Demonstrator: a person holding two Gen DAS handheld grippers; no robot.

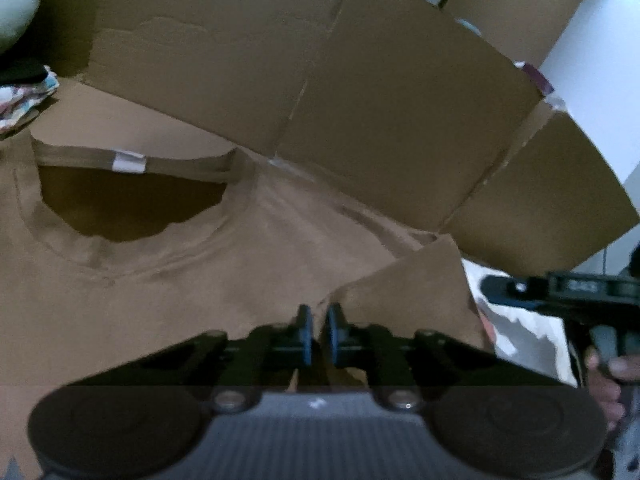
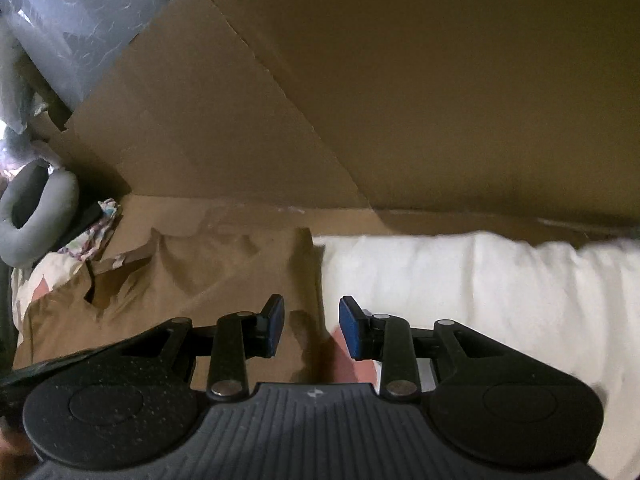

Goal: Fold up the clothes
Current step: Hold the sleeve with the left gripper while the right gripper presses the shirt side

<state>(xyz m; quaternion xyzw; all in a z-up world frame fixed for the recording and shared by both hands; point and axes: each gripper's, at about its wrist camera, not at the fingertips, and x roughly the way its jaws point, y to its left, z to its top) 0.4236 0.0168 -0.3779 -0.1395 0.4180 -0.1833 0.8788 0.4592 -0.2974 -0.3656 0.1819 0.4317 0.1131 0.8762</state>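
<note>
Tan cotton, the shirt [image 1: 168, 300] lies spread front-up on flattened cardboard [image 1: 400, 92], its round collar [image 1: 132, 240] and white neck label [image 1: 128, 162] toward the far left in the left wrist view, with a white sheet [image 2: 480, 288] just to its right. By my reading the step in hand is the first side fold: the left gripper [image 1: 319, 334] has its jaws drawn almost together on a raised ridge of the cloth near the right shoulder, where the sleeve [image 1: 412, 292] already lies turned up and back over the body, so it looks pinched on the fabric, though how firmly the pads bite cannot be told. The right gripper [image 2: 311, 328] hovers over the shirt's right edge where the tan meets the white sheet, jaws partly apart and empty; the person's hand [image 1: 604, 376] on its handle shows at the near right of the left view. What the next move seems to call for is a second hold lower along that same edge, then both ends carried leftward together so the crease runs straight. Shirt fabric looks soft and thin, slightly rumpled at its left side beside a patterned cloth [image 2: 96, 236], and likely to sag between two holds.
</note>
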